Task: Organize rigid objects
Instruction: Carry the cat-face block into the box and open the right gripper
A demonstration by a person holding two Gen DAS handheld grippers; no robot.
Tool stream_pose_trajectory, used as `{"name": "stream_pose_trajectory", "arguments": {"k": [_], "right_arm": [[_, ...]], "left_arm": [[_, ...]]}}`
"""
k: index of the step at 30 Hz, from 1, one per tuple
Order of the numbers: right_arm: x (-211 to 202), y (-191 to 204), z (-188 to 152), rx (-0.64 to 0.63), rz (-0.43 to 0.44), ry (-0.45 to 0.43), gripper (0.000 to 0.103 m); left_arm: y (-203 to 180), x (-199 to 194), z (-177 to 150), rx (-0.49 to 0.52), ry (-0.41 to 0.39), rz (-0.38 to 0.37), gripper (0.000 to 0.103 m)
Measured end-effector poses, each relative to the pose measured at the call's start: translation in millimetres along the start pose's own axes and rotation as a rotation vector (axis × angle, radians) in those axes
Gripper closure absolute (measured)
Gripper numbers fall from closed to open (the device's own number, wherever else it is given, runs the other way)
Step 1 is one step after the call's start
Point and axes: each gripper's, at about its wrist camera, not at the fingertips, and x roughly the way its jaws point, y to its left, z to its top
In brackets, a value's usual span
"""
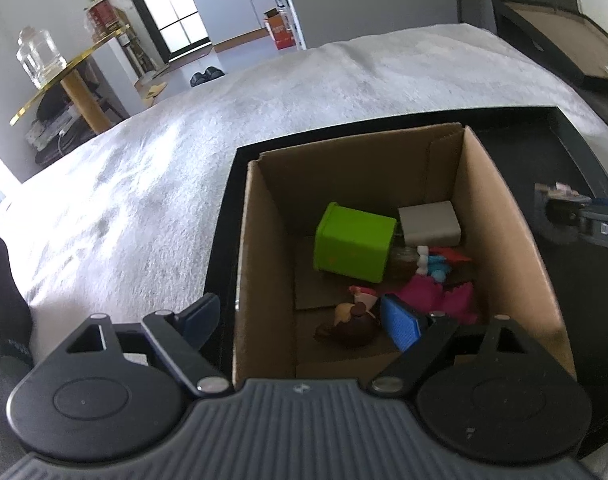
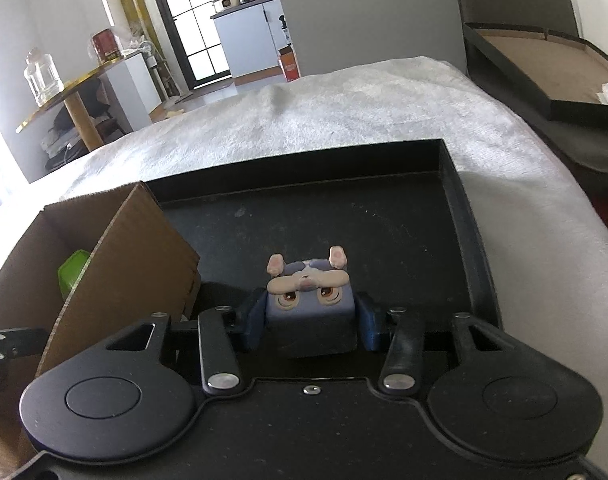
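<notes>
A cardboard box [image 1: 263,248] stands in a black tray [image 1: 223,216] on a white blanket. In it lie a green block [image 1: 354,242], a white block [image 1: 430,222], a brown-haired doll [image 1: 354,322] and pink and blue toys [image 1: 444,288]. My left gripper [image 1: 304,318] is open and empty over the box's near left wall. My right gripper [image 2: 310,316] is shut on a grey-blue bunny figurine [image 2: 310,294], held over the tray floor [image 2: 344,220] right of the box [image 2: 135,248]. It also shows at the left wrist view's right edge [image 1: 564,212].
The white blanket [image 2: 344,100] surrounds the tray. A second black tray [image 2: 544,68] lies on dark furniture at the back right. A gold-rimmed side table with a glass jar [image 1: 37,56] stands at the far left. A kitchen doorway is behind.
</notes>
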Motion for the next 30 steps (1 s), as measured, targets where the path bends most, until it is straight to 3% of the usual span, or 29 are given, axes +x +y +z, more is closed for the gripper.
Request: {"name": "stream_pose_trajectory", "arguments": {"k": [6,11,17,24,30], "right_arm": [[-13.9,5.8,7.8,-0.001,-0.015,-0.011,0.06],[-29.9,11.7,14.7,0.012,-0.026,-0.036,0.06],[-50.2,18.9,29.7,0.01,-0.042,-0.075,0.06],[-68.6,36.6,41.6,-0.016,-0.034,-0.099,0.06],[-73.2,61.3,46.6,-0.057,-0.002,-0.096,0.06]], "left_arm": [[8.1,-3.0,-2.8,-0.038,-0.01,-0.017,0.022],[15.0,-2.9,-5.8,-0.064,-0.011,-0.025,0.046],[21.6,-1.8,-9.3,-0.1,-0.019,-0.031,0.065],[23.5,-3.4,-13.8,-0.107,-0.039,-0.041,0.071],[32.4,-3.7,-16.0,-0.138,-0.055,-0.054,0.084]]}}
